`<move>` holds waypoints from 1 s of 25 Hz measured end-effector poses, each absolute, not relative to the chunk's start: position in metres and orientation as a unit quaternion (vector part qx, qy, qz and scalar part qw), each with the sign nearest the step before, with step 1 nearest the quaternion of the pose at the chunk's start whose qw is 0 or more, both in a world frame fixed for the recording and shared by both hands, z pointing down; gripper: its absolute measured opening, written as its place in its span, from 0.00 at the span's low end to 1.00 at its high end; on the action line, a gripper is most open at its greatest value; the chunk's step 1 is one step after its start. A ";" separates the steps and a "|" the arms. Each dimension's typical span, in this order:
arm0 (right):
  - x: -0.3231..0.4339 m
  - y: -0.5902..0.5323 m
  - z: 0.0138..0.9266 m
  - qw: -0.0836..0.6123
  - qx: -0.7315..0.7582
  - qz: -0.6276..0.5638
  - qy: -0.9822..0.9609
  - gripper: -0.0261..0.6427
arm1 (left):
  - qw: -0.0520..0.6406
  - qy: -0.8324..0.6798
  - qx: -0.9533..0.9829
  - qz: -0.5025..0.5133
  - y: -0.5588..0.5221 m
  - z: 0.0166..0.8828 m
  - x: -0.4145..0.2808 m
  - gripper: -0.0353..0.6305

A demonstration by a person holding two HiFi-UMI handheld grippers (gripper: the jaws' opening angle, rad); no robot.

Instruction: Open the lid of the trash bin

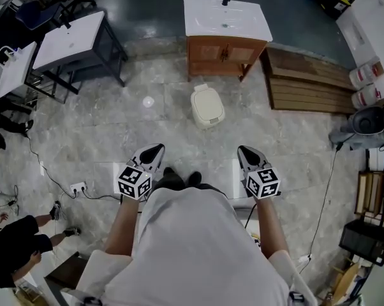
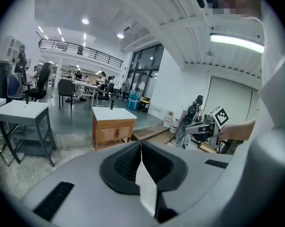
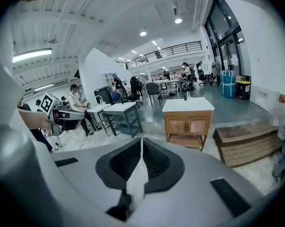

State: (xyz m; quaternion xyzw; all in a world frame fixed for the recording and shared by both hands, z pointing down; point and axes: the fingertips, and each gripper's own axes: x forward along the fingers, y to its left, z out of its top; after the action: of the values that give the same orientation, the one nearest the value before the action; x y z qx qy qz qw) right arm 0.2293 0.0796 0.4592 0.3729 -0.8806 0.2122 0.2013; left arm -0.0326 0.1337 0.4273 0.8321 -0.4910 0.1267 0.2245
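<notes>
Cream plastic trash bin, lid down, stands on the marble floor ahead of and between both grippers; the right gripper looks slightly nearer than the left gripper. Left gripper view: fingers pressed together, empty. Right gripper view: fingers together too, empty.

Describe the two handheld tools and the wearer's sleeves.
The left tool and right tool match. Each has a light grey body tapering to a point, with black ribbed pads, and carries a white cube printed with black square markers. The person wears a white short-sleeved shirt.
</notes>
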 end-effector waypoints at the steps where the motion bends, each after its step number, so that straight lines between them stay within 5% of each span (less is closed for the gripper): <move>1: 0.230 0.079 0.460 0.201 0.373 0.213 -0.880 0.09 | 0.225 -0.490 0.832 0.127 0.132 0.427 -0.031 0.09; 25: 0.201 0.003 0.486 0.251 0.388 0.232 -0.856 0.09 | 0.255 -0.442 0.848 0.142 0.027 0.460 -0.055 0.09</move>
State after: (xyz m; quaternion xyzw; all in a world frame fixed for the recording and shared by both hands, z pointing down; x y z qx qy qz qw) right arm 0.2007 0.0029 0.4859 0.3879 -0.8561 0.2316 0.2511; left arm -0.0551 0.0271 0.4597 0.8483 -0.4417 0.1418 0.2553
